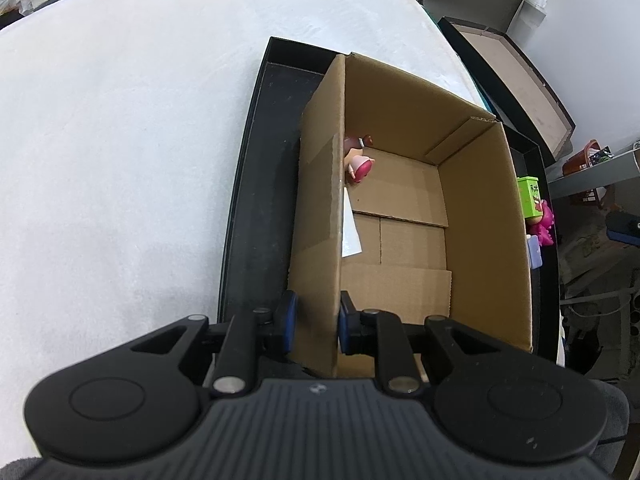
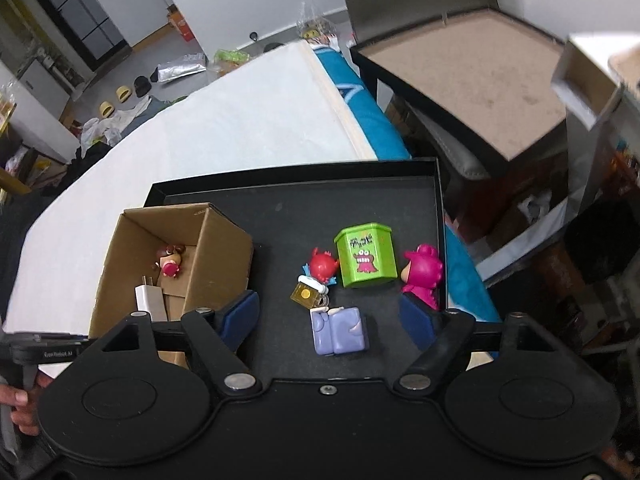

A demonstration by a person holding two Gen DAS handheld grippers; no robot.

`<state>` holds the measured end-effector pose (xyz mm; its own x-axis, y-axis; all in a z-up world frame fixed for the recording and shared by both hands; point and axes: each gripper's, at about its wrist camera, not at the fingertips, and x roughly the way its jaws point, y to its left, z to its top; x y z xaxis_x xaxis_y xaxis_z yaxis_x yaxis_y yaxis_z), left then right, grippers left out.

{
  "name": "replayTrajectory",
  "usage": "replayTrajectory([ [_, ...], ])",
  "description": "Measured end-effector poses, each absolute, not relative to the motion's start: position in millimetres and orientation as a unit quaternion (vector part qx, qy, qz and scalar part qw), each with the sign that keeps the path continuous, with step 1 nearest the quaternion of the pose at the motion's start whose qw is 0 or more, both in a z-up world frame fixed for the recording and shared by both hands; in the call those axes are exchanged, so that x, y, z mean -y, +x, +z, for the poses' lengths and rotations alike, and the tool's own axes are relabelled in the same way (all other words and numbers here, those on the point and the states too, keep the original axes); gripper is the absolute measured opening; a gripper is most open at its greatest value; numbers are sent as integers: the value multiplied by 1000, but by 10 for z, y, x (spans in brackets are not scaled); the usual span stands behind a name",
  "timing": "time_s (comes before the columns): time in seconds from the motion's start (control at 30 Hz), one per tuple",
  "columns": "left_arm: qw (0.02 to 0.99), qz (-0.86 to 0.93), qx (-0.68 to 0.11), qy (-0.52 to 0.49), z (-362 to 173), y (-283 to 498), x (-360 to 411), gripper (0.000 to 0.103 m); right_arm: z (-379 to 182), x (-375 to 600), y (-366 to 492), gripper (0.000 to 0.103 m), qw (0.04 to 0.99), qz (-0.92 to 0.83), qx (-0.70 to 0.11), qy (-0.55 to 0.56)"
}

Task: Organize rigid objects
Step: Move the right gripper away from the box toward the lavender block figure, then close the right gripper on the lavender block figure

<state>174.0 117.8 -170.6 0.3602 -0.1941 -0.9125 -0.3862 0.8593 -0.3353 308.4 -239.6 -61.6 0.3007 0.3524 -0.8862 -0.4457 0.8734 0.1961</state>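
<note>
Toys remaining to be sorted sit in a tight cluster on the black tray (image 2: 280, 208): a lilac block (image 2: 340, 330) nearest the right gripper (image 2: 330, 316), a yellow charm (image 2: 306, 294) and red figure (image 2: 324, 264) just behind it, a green tin (image 2: 366, 256) upright, and a magenta figure (image 2: 424, 276) at the tray's right edge. The cardboard box (image 2: 224, 248) stands on the tray's left part and already holds a small doll (image 2: 170, 264) and a white charger (image 2: 150, 300).

Right gripper fingers stand apart, empty, straddling the lilac block from above without touching it. Left gripper (image 1: 316, 320) is clamped on the box's near wall, one pad inside, one outside.

Risks, as judged: the right-hand finger (image 2: 418, 320) hangs just beside the magenta figure and could knock it off the tray on descent. The charm touches the block's far side and may be dragged or pinched along. The block's rounded faces could slip from the pads. Any tug by the left gripper would tilt the box and shift its contents.
</note>
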Motion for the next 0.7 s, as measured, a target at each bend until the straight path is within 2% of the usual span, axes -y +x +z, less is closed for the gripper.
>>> replayTrajectory([
  [0.07, 783, 62, -563, -258, -1709, 1745, -1180, 20, -683, 2410, 3132, 69, 798, 245, -549, -34],
  [0.2, 782, 64, -564, -256, -1714, 1748, -1181, 20, -828, 2391, 3176, 67, 785, 247, -568, -30],
  [0.7, 780, 63, -568, -254, -1739, 1772, -1164, 20, -1270, 2139, 3242, 67, 753, 238, -608, -74],
])
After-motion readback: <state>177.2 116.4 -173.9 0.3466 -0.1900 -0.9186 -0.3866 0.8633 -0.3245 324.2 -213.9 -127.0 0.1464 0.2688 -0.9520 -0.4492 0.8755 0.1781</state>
